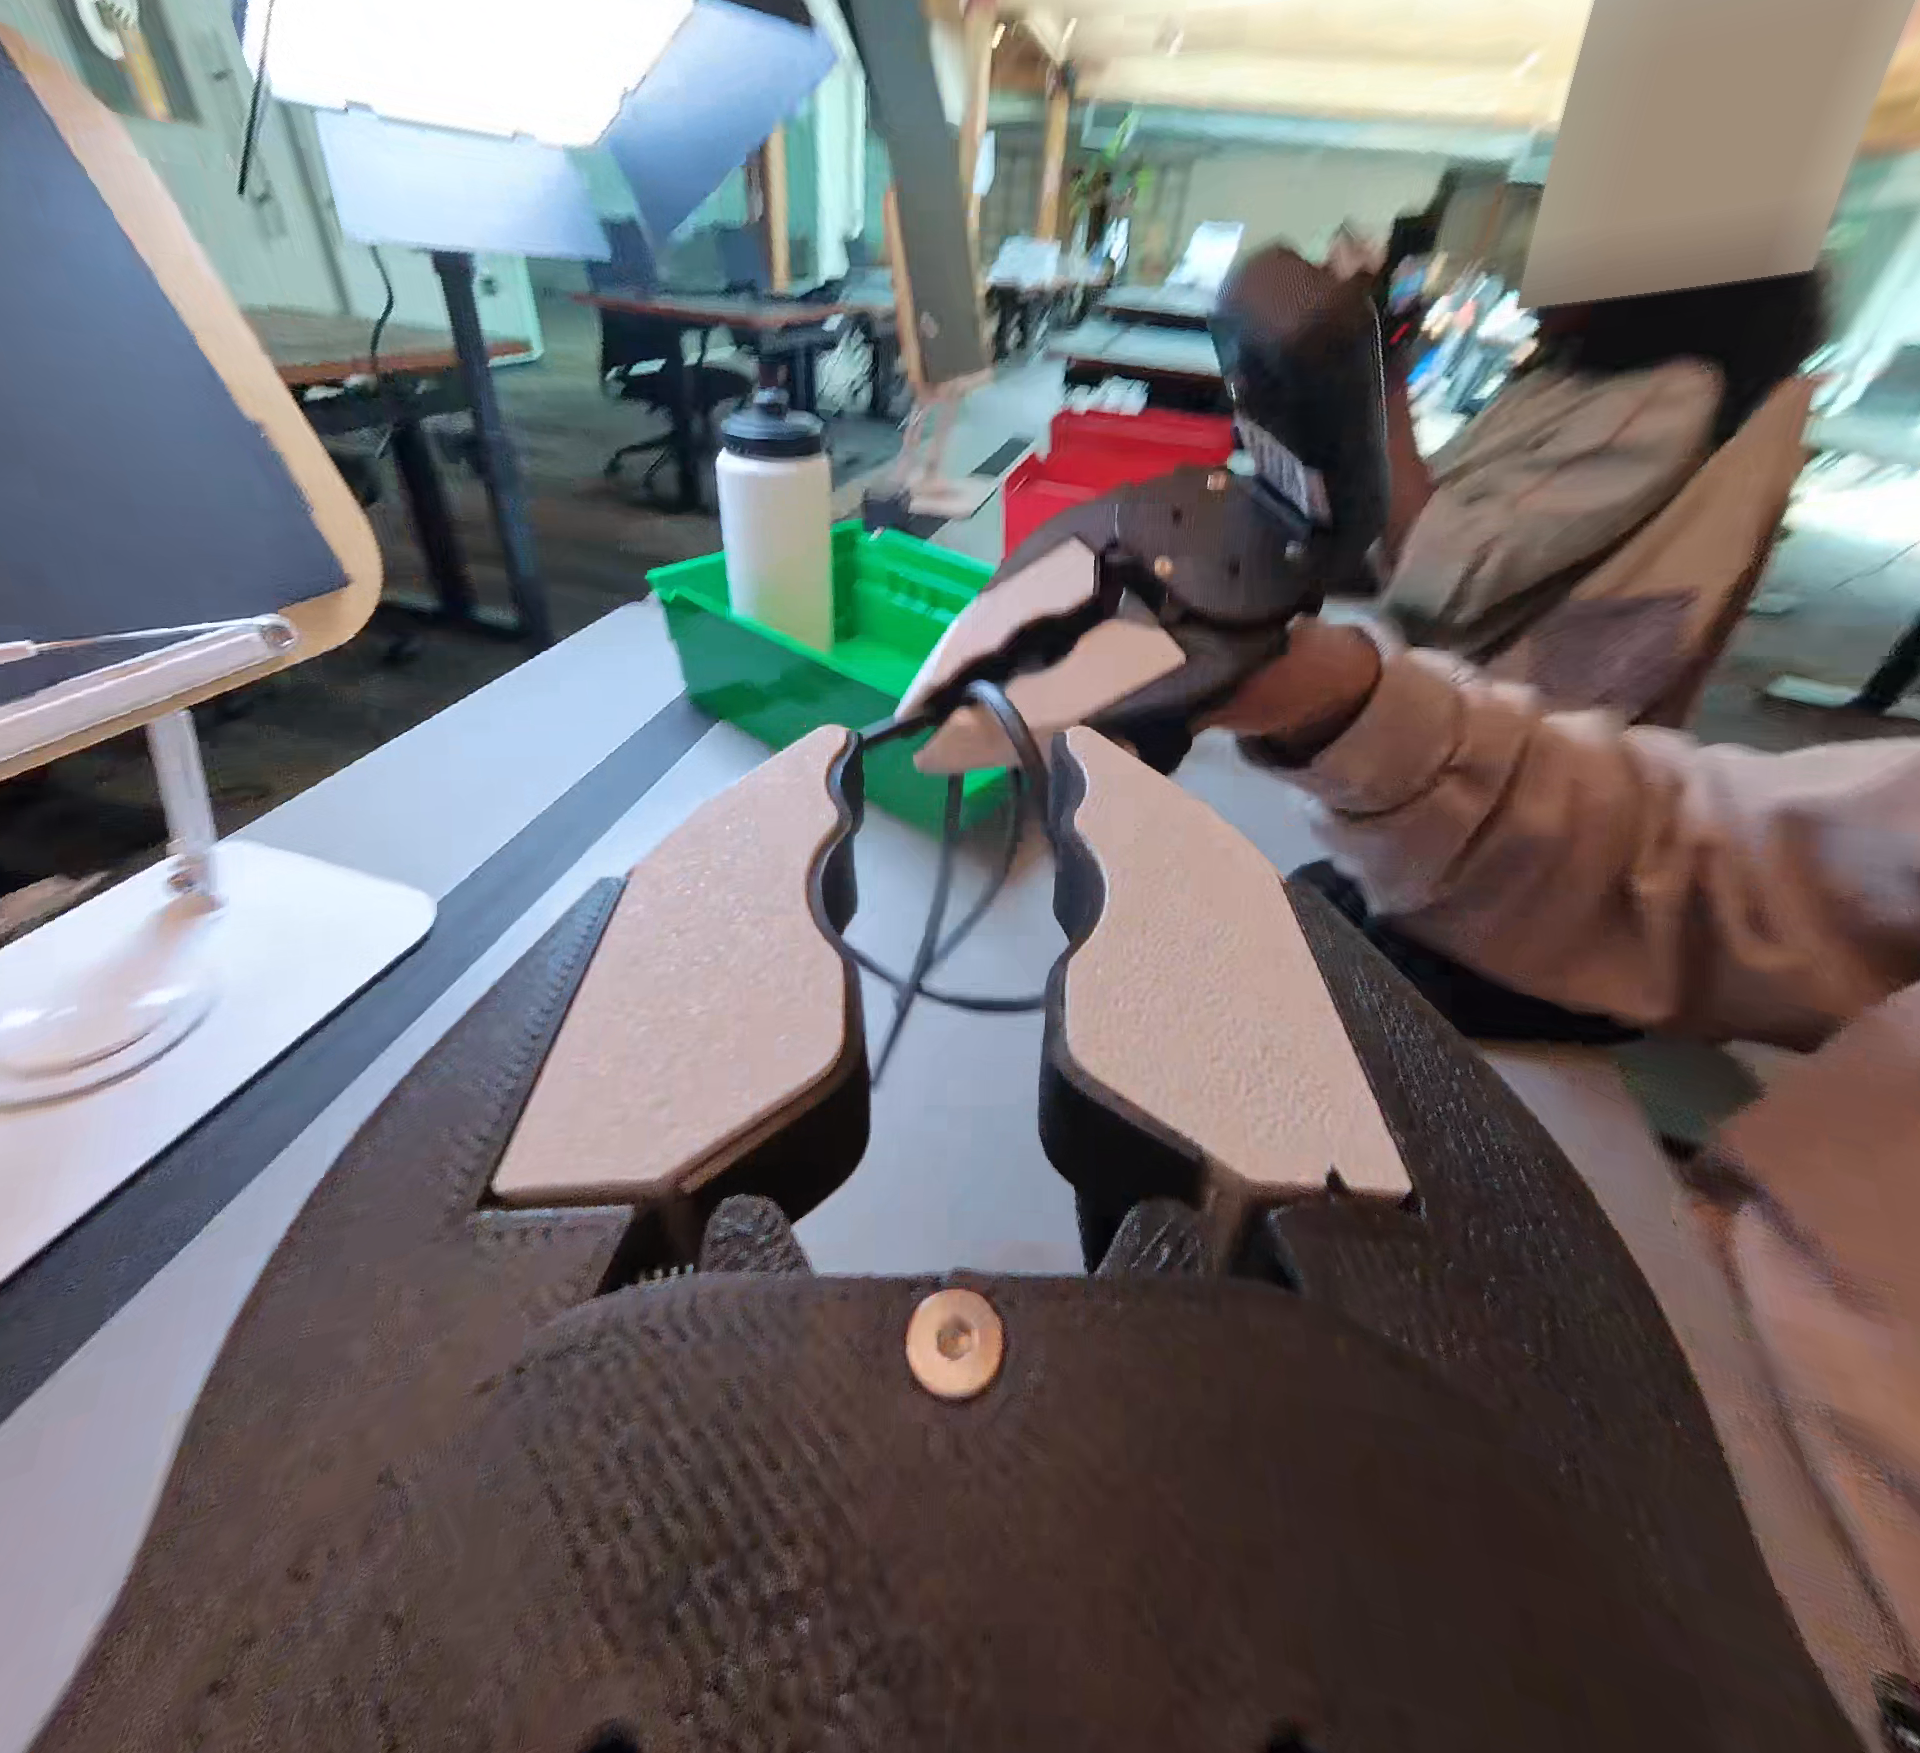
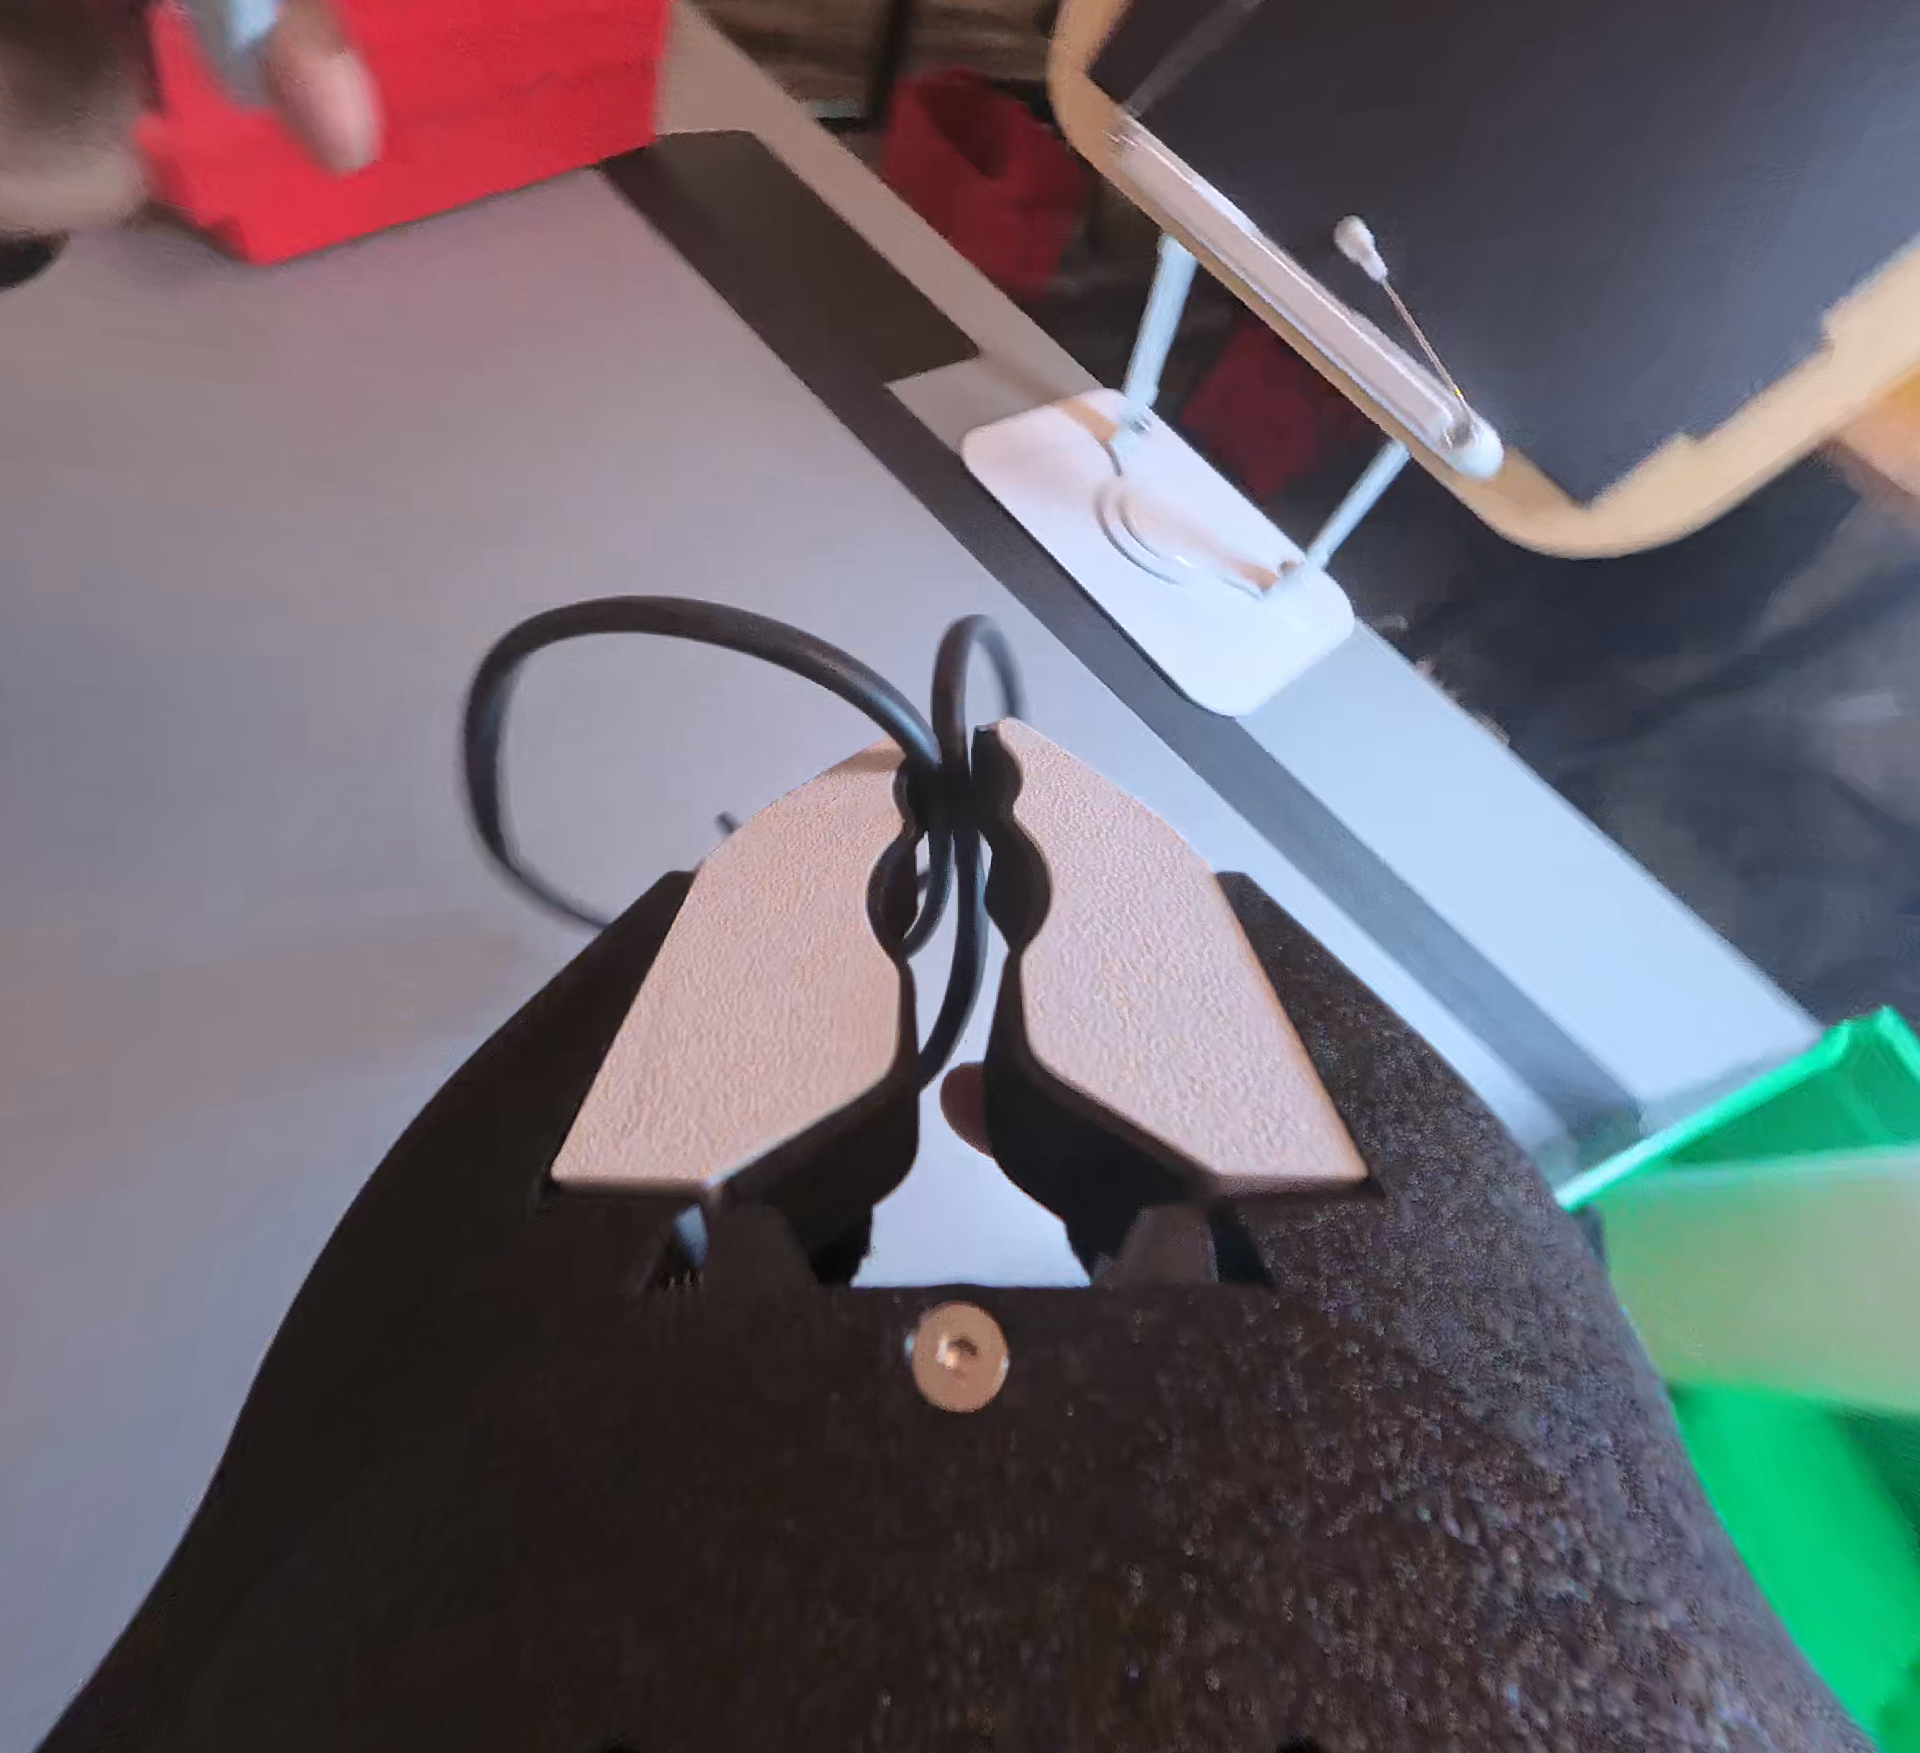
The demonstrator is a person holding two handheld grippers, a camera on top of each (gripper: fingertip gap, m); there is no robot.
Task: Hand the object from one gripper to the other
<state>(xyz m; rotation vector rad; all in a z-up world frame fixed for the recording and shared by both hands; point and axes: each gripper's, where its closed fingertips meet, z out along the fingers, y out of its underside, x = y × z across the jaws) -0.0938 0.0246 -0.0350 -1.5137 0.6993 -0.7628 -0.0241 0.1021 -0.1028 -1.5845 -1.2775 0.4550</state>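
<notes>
Black cable sits clamped in the right gripper at frame centre. Left gripper fingers stand apart around its dangling loops; closing on slack could let it slip.

1. Grey table, smooth top, seen in both wrist views, with a dark strip running along near its far edge.
2. Green bin standing on the top near the far edge; white bottle with a black cap upright inside it.
3. Red bin farther along the same top, blurred in both views.
4. White stand base resting flat across the dark strip, thin metal legs rising from it to a wood-rimmed dark board.
</notes>
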